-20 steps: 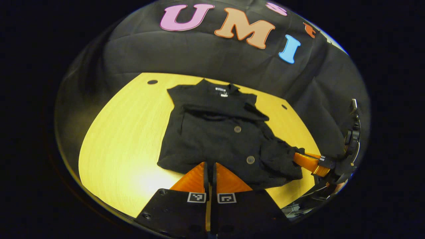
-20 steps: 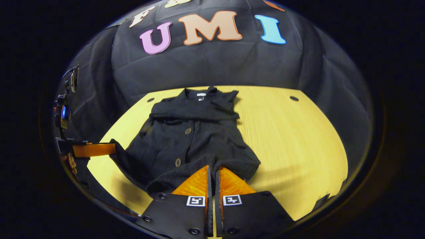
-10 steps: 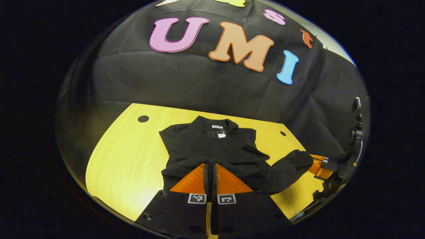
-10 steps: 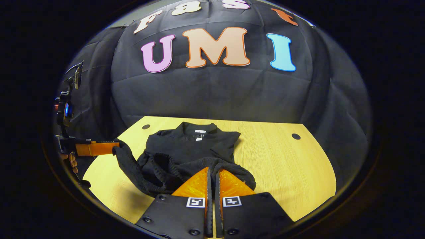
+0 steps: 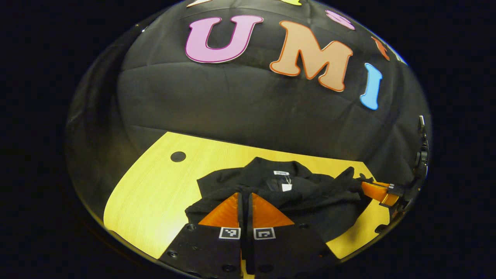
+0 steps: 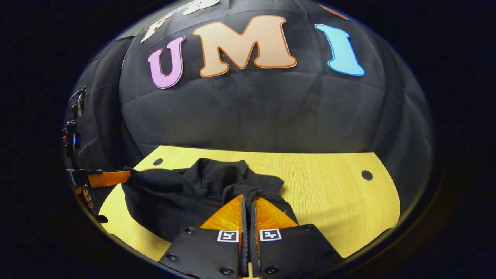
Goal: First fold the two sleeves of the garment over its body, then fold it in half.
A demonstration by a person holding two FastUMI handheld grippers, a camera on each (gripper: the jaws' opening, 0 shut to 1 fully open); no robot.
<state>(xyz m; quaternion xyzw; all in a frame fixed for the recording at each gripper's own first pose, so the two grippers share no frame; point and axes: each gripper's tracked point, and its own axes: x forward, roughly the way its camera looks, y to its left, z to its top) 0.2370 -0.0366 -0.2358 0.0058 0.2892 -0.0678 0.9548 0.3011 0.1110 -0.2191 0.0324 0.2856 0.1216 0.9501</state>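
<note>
Garment (image 5: 310, 201) hem's way up near the collar now, a second ago it lay flat on the worktop (image 5: 155, 186). Left tool (image 5: 245, 205) and right tool (image 6: 248, 209) each pinch a bottom corner, so the half-fold's nearly done.

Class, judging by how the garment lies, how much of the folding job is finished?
Done: no loose sleeves show beside the garment, suggesting they are folded in. In hand: left gripper and right gripper pinch its near edge, lifted toward the collar. Left: lay that edge down on the table.
</note>
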